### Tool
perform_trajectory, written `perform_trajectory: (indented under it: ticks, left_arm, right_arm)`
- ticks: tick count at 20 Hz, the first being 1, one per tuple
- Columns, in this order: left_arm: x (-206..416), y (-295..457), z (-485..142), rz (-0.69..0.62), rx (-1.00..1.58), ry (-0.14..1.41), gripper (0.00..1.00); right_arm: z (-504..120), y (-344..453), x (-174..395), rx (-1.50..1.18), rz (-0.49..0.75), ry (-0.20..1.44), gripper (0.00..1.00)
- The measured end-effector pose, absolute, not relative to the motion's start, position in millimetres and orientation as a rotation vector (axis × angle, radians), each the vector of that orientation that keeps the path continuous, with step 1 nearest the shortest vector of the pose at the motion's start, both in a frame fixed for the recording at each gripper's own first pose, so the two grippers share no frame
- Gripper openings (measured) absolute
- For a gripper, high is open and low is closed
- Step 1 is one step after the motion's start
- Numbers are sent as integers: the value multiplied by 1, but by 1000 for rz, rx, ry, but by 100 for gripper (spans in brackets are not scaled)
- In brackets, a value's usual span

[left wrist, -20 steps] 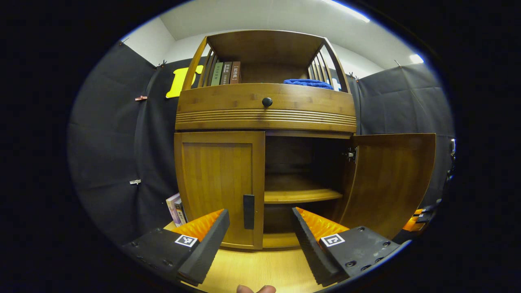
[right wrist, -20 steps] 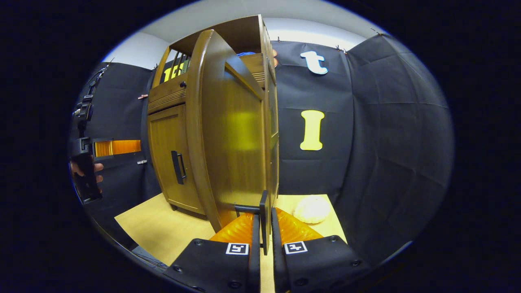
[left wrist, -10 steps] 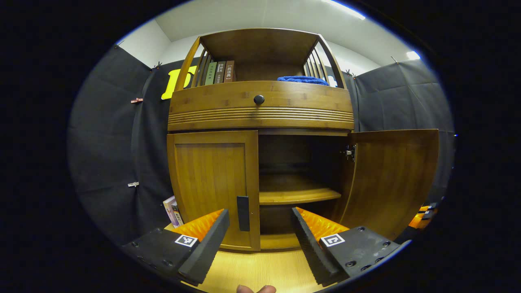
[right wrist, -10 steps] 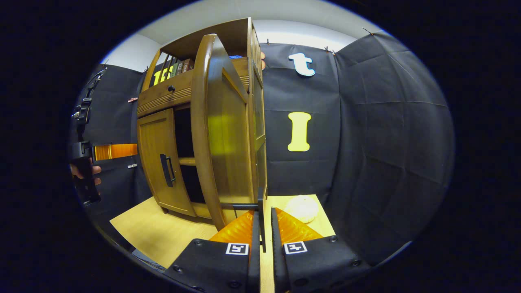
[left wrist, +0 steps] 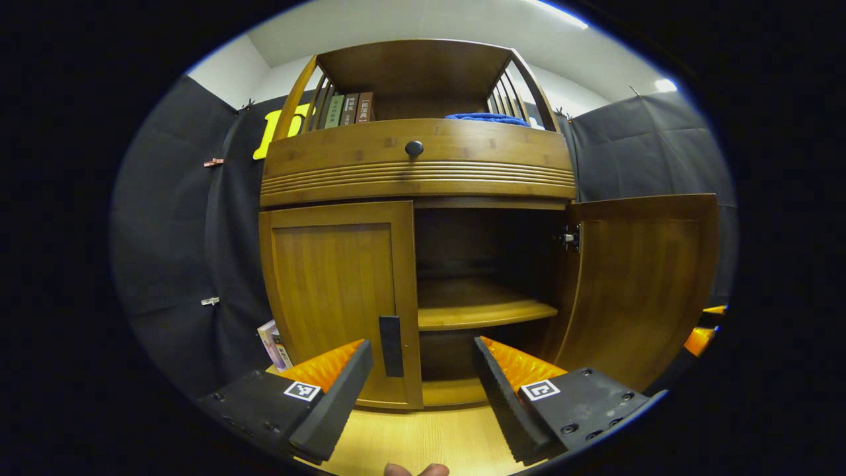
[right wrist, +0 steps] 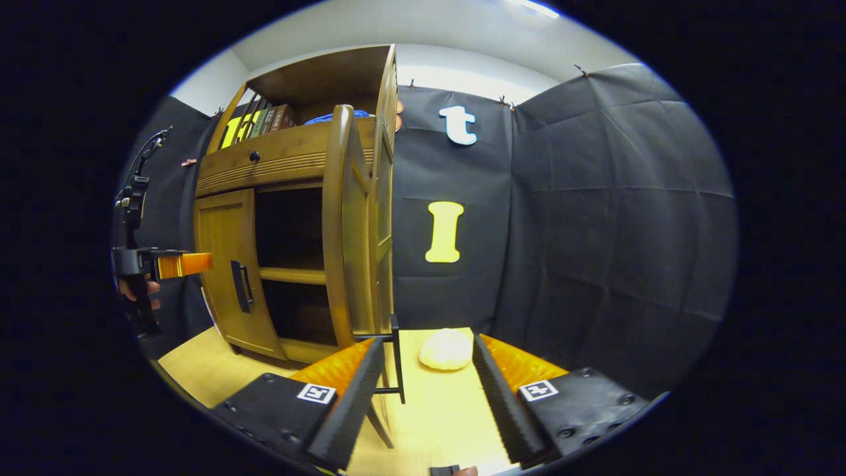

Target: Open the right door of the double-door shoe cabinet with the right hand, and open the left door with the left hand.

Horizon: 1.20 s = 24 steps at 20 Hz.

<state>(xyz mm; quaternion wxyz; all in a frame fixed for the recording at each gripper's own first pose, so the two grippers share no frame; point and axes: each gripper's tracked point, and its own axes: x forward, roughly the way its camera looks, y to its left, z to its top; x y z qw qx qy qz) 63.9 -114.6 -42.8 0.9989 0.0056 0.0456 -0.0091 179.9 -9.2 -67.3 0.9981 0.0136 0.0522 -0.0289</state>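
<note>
Right door [left wrist: 641,284] swung wide and right gripper [right wrist: 420,377] spread, off its handle [right wrist: 395,360] — next step: left gripper [left wrist: 422,380], fingers wide, closes on left door's handle [left wrist: 390,336].

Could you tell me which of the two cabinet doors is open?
The right door: it stands swung out, baring the shelf. The left door sits shut.

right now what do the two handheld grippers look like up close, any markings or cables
Each handheld gripper, left gripper and right gripper, has two wedge-shaped fingers with ribbed inner faces on black bolted mounts, each mount bearing a small square black-and-white tag. In the right gripper view, the left gripper's black handle has a black cable rising from it, and fingers wrap it; no sleeve is visible.
</note>
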Motion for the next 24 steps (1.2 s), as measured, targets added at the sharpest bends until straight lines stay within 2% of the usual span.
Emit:
perform_trajectory:
  ticks: [2,6,9,10,11,14,21,24]
  left_arm:
    - [71,-113,-47,-22,17,92,92]
    - [89,-104,-62,-23,20,105,92]
    - [106,-93,-76,-18,21,119,92]
    - [112,-89,-81,-16,17,127,94]
    - [118,-86,-86,-18,11,134,94]
    - [140,-77,-99,-25,5,146,92]
    - [195,-61,-137,-16,-16,191,74]
    - [213,-61,-149,-23,-25,218,64]
  right_arm:
    - [-64,-4,184,40,-46,81,99]
    - [-61,13,176,67,-8,91,92]
    - [-53,21,174,43,-4,63,93]
    - [-52,23,175,33,9,57,92]
    - [-51,28,176,33,26,55,98]
    - [-50,44,176,59,65,57,98]
    - [-44,57,185,53,84,33,96]
    - [-43,59,188,47,79,30,98]
